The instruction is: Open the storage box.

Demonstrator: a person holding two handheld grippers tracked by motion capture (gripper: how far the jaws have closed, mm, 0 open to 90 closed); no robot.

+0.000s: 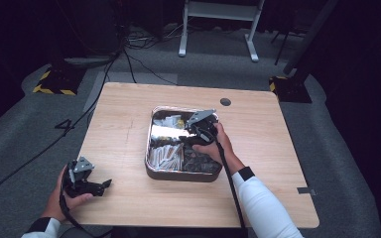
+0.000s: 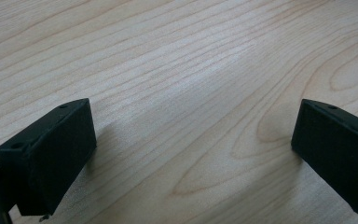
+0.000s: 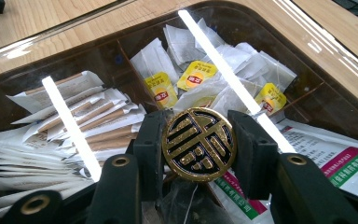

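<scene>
Over the middle of the compartmented box (image 1: 151, 148) of tea bags (image 3: 200, 74), the right claw (image 3: 199, 144) had closed partway onto the round black-and-gold knob (image 3: 199, 143) of its clear lid (image 3: 307, 42), pads pressing opposite edges. Rigid and glossy, lid and knob probably called for a firm, level hold. The left claw (image 2: 191, 154) gaped empty over the worktop (image 2: 177, 56).

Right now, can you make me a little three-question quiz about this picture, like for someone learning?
1. True or false: the right gripper is shut on a round gold-and-black knob.
2. What is between the left gripper's jaws? A) a tea bag B) nothing, just bare wooden table C) a spoon
3. Name the yellow-tagged things under the clear lid of the tray.

Key:
1. True, both jaws press its sides.
2. B, the jaws stand wide apart.
3. Tea bags, next to paper stick packets.
</scene>
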